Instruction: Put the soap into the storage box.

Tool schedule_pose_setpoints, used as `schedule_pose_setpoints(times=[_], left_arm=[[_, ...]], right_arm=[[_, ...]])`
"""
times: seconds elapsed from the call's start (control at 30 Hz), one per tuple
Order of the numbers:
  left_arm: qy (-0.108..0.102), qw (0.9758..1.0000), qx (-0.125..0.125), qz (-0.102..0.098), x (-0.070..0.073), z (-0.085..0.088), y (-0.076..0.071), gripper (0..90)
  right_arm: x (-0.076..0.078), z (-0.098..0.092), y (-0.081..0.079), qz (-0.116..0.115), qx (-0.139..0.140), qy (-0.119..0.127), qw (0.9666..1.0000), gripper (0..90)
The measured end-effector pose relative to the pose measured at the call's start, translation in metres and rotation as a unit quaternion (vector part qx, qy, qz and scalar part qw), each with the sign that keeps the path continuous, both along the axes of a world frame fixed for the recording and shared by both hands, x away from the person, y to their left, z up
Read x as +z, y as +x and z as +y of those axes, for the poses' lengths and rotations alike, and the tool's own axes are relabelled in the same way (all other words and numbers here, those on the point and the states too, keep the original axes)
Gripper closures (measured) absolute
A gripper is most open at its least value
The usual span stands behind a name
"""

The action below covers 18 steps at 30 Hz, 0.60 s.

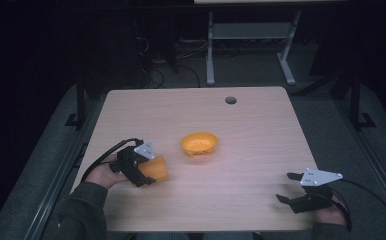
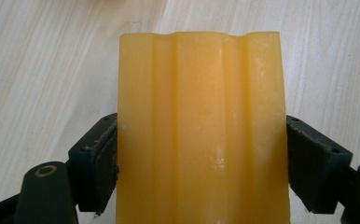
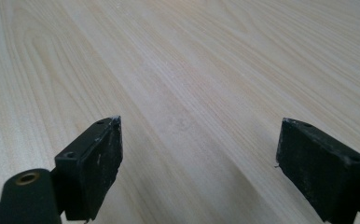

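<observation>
A yellow-orange ridged block (image 2: 199,130) fills the space between the jaws of my left gripper (image 2: 201,163), which is shut on its two sides. From above, the same block (image 1: 157,168) sits in the left gripper (image 1: 146,172) at the table's front left, held by a hand. An orange bowl (image 1: 199,143) stands near the table's middle, a short way right and beyond the block. My right gripper (image 1: 287,187) rests at the front right, jaws wide open with bare wood between them; in its own view the right gripper (image 3: 199,149) holds nothing.
The light wooden table (image 1: 251,125) has a round cable hole (image 1: 230,100) near its far edge. Beyond the table stand a white desk frame (image 1: 251,45) and cables on a dark floor.
</observation>
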State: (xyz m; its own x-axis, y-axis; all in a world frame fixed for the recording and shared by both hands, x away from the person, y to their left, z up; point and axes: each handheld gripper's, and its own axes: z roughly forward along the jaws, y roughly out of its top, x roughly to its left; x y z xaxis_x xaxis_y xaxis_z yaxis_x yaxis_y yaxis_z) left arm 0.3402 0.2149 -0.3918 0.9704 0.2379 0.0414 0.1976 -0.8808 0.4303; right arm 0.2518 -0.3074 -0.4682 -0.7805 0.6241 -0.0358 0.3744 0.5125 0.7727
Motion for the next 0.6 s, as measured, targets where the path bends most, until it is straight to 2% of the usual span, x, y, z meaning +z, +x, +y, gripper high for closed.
schedule_pose_setpoints(times=[0.4, 0.6], left_arm=[[-0.002, 1.0000, -0.009, -0.002, 0.008, -0.007, 0.009, 20.9], [0.004, 0.9999, -0.016, -0.004, 0.011, -0.012, 0.014, 21.0]], right_arm=[[0.001, -0.001, -0.001, -0.001, -0.004, 0.000, 1.0000, 14.0], [0.001, -0.002, -0.001, -0.005, -0.003, -0.001, 1.0000, 14.0]])
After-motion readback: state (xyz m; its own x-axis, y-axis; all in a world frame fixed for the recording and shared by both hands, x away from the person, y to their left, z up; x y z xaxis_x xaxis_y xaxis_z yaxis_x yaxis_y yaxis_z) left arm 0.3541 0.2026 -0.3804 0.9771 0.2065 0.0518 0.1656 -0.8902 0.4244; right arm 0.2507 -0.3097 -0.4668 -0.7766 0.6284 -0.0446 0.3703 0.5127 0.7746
